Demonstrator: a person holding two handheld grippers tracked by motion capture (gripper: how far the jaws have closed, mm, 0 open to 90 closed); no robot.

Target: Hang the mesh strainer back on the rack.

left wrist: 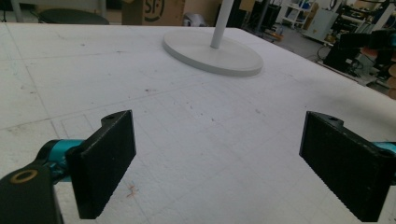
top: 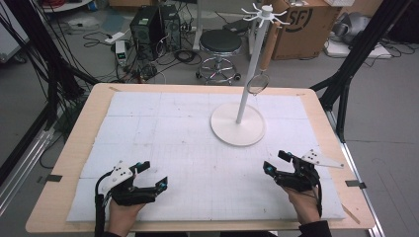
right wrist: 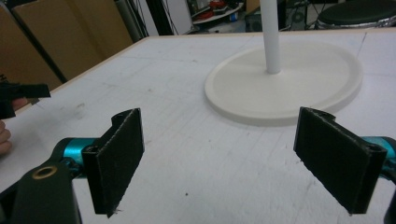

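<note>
White foam covers the worktop, where my left tool and right tool sit wide apart, jaws spread, gripping nothing. Beyond them stands the white rack; what looks like a small strainer hangs from its hook.

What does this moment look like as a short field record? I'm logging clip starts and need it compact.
left tongs: open, empty, low over the white mat
right tongs: open, empty, low over the mat
stand: white, round base on the mat, upright pole, hooks on top
hanging item: wooden-handled strainer on a hook of the stand
nearest to tongs: stand base, not touched
</note>
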